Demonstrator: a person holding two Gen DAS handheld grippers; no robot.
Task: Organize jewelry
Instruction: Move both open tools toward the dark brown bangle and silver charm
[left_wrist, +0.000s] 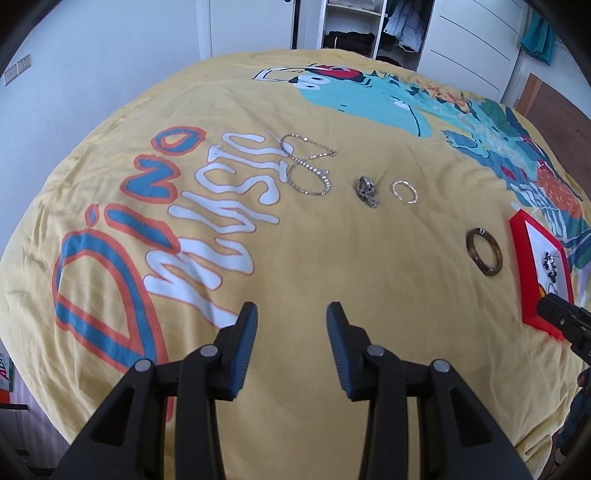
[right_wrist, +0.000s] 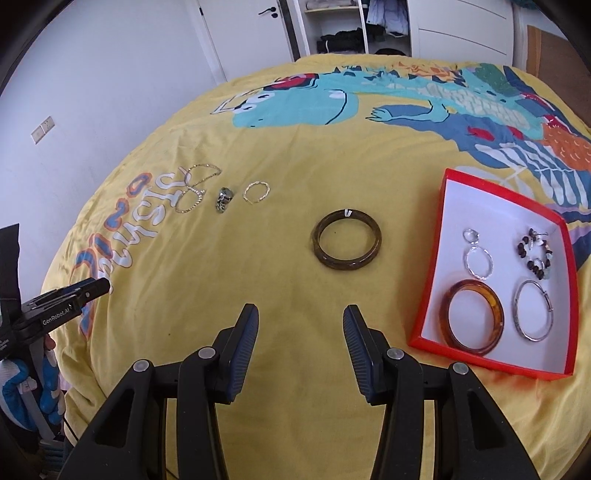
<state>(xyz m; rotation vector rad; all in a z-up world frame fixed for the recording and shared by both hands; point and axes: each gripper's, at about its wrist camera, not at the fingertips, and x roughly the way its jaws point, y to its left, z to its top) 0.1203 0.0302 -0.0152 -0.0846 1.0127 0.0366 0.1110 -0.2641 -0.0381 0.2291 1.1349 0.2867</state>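
Blue ribbed pads face each other across an empty gap on our right tool (right_wrist: 300, 314); its jaws stand moderately wide and hold nothing. Our left tool (left_wrist: 291, 310) is in the same state, parted and empty above the yellow bedspread (left_wrist: 332, 258).

Straight ahead of the right tool, nearest to it, lies one dark brown bangle (right_wrist: 347, 243), loose on the bed. To that tool's right sits the red box (right_wrist: 443, 266) with a white floor. In it we count four pieces: an amber bangle (right_wrist: 473, 318), a thin silver bangle (right_wrist: 535, 310), a silver hoop earring (right_wrist: 478, 258) and a dark beaded bracelet (right_wrist: 536, 254).

Farther ahead and to the left, three more loose pieces lie in a row: a thin gold ring bracelet (right_wrist: 256, 192), a small dark clump of chain (right_wrist: 224, 199), and a tangled sparkly necklace (right_wrist: 195, 188).

So we judge the job about half done: four pieces boxed, four left on the bed, the brown bangle the likeliest next.
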